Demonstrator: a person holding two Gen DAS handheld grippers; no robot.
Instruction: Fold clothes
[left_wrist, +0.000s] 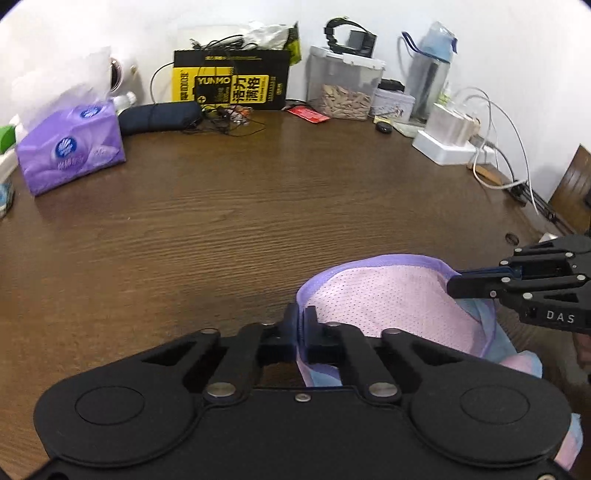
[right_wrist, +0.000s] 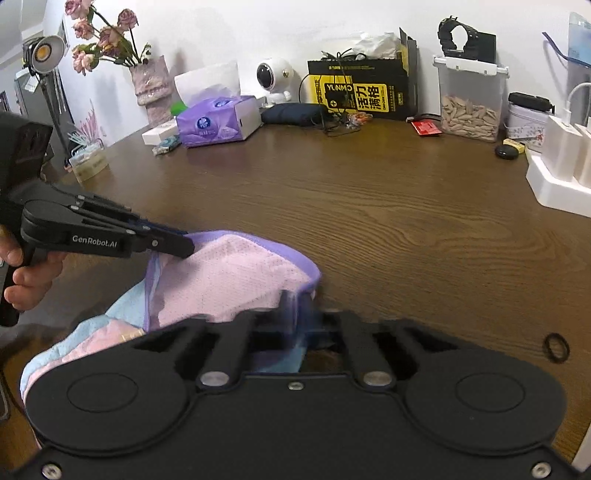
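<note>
Ahead of the left gripper (left_wrist: 302, 325) the counter (left_wrist: 240, 206) lies bare up to the far clutter: tissue box (left_wrist: 72, 147) ahead-left, seed container (left_wrist: 341, 88) and chargers (left_wrist: 448, 136) ahead-right. A hair tie (right_wrist: 556, 347) lies right of the right gripper (right_wrist: 295, 314).

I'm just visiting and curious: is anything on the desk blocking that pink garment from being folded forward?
Nothing visible does. Both the left gripper and right gripper pinch the garment's purple edge, and the table ahead is bare wood.
</note>
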